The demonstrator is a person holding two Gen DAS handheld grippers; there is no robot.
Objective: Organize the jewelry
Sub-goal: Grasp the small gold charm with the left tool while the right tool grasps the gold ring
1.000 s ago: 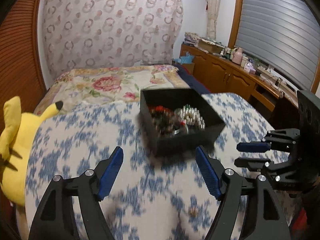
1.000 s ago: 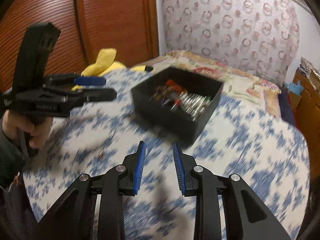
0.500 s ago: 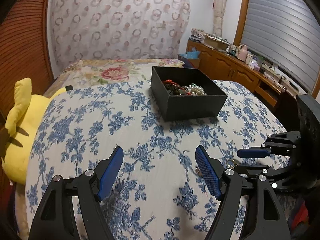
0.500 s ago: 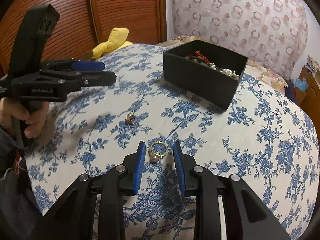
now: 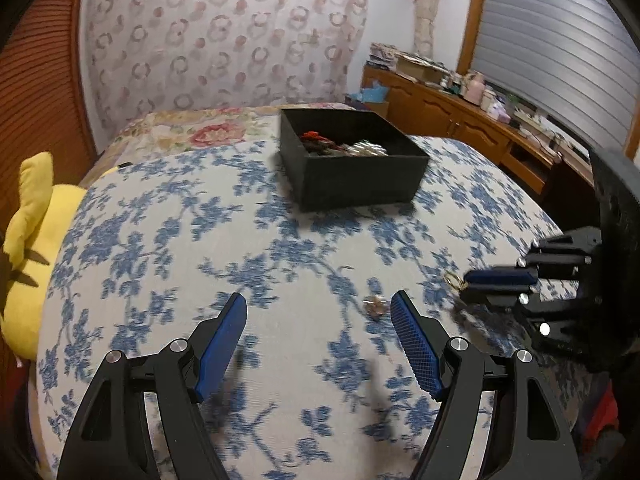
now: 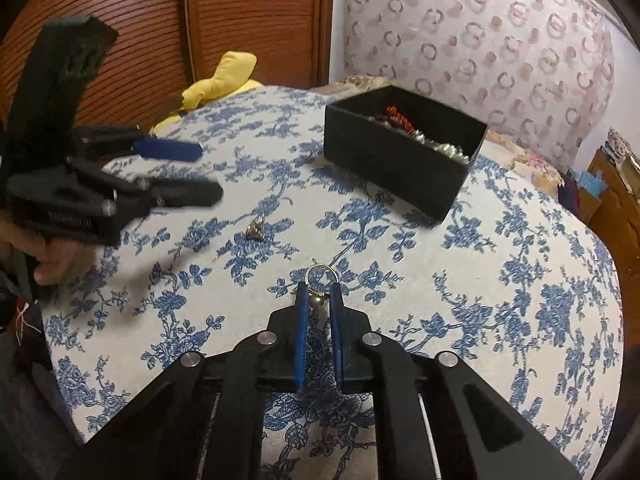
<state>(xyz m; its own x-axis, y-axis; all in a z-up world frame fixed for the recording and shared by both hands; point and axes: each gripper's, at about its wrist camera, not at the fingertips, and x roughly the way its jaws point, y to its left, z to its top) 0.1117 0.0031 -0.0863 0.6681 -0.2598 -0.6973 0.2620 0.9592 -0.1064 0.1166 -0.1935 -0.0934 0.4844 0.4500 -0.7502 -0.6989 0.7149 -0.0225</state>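
A gold ring (image 6: 320, 282) with a pearl lies on the blue-flowered cloth, and my right gripper (image 6: 319, 294) is shut on it at the fingertips. The ring's loop also shows in the left wrist view (image 5: 452, 279) by the right gripper (image 5: 472, 286). A small brownish jewel (image 6: 256, 229) lies on the cloth to the left; in the left wrist view it (image 5: 375, 305) sits just inside my right finger. My left gripper (image 5: 319, 310) is open and empty above the cloth. A black box (image 5: 352, 164) holding beads and pearls stands farther back, also seen in the right wrist view (image 6: 404, 148).
A yellow plush toy (image 5: 28, 240) lies at the left edge of the cloth. A wooden sideboard (image 5: 460, 120) with clutter runs along the right under a shutter. A flowered bedspread (image 5: 208, 132) lies behind the box.
My right gripper has closed on the gold ring. My left gripper has moved forward and right, so the small brownish jewel now sits by its right finger.
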